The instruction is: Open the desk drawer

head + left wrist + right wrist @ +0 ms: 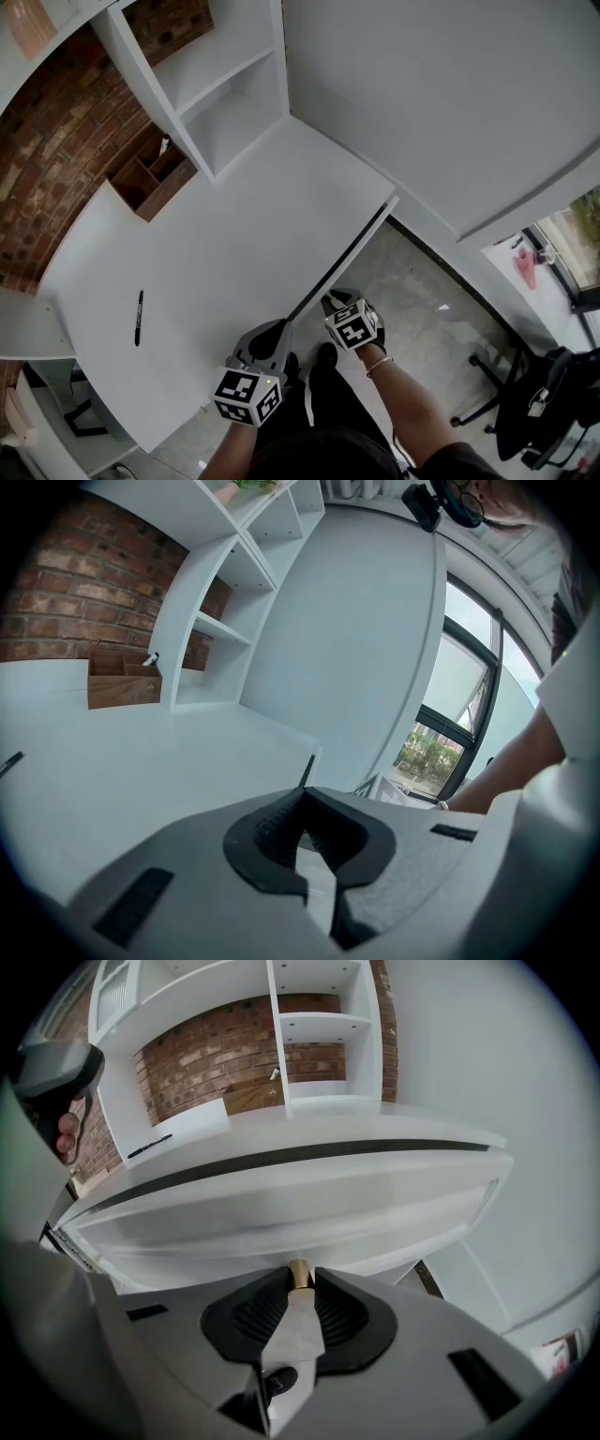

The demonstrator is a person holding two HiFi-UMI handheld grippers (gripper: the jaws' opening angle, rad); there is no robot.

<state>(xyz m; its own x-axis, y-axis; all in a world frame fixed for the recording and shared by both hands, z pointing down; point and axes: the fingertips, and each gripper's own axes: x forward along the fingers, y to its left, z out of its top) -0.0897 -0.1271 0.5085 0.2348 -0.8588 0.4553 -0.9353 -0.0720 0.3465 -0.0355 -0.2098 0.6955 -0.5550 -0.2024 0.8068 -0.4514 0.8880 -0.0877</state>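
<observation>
The white desk (216, 262) has a shallow white drawer under its front edge, seen as a long front panel (281, 1213) in the right gripper view. A small brass knob (299, 1274) sticks out of that panel. My right gripper (300, 1285) has its black pads pressed on the knob from both sides; in the head view it (330, 302) sits just below the desk's edge. My left gripper (279, 328) hovers over the desk's near edge to the left of it, and its jaws (305, 803) meet at the tips with nothing in them.
A black pen (139, 317) lies on the desk's left part. A wooden organiser (150, 183) and white shelves (225, 94) stand at the back against a brick wall. A white wall panel (441, 103) borders the desk's right. A black office chair (534, 403) stands on the floor, right.
</observation>
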